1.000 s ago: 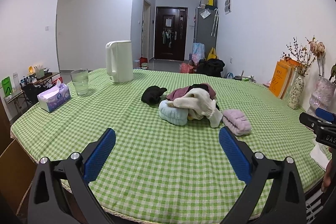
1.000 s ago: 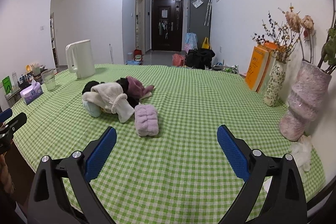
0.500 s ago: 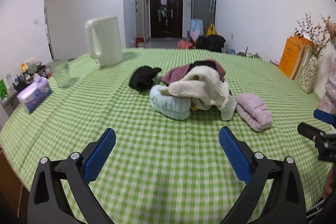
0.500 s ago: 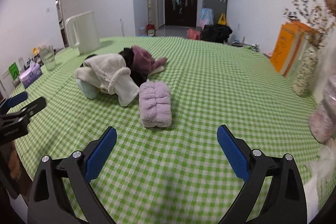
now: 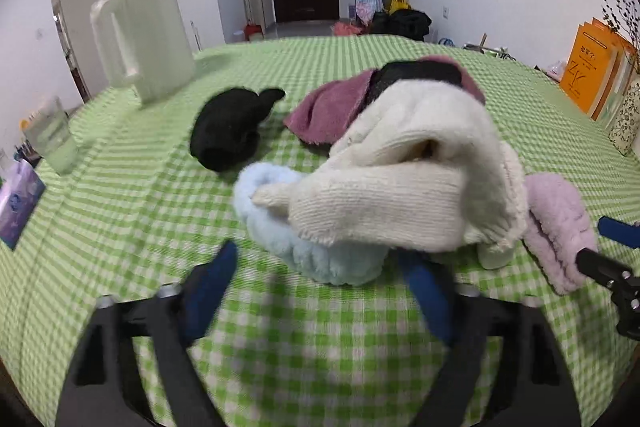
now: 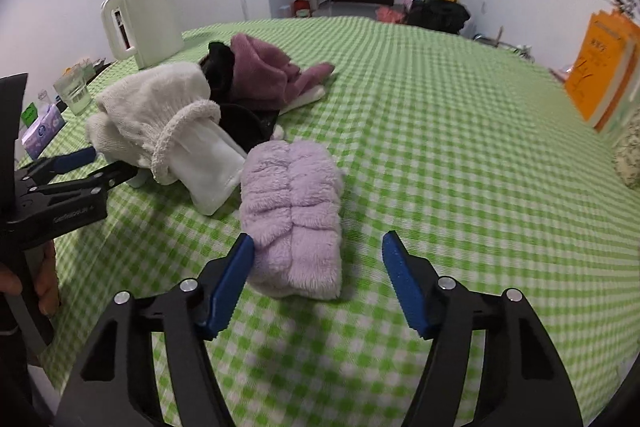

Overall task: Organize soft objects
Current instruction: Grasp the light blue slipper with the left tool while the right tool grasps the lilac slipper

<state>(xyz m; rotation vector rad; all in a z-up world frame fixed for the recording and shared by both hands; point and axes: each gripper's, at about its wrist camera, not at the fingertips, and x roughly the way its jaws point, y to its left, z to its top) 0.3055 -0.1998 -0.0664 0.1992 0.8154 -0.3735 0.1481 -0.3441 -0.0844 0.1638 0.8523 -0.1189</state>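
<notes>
A pile of soft items lies on the green checked tablecloth (image 5: 120,227). It holds a pale blue fluffy roll (image 5: 316,251), a cream knitted sock (image 5: 400,187) draped over it, a maroon piece (image 5: 332,111) and a black sock (image 5: 228,131). My left gripper (image 5: 320,287) is open, its blue fingertips either side of the pale blue roll's near end. A lilac fluffy roll (image 6: 296,211) lies to the right of the pile. My right gripper (image 6: 318,279) is open around its near end. The left gripper (image 6: 76,171) also shows in the right wrist view.
A white kettle (image 5: 144,39), a glass of water (image 5: 50,135) and a tissue pack (image 5: 16,203) stand at the table's left. Orange books (image 5: 592,67) and a patterned vase (image 5: 626,123) stand at the right edge. A hand (image 6: 44,287) holds the left gripper.
Both grippers have moved forward and down to the pile, the left to the pale blue roll, the right to the lilac roll. Their fingers stand somewhat closer together.
</notes>
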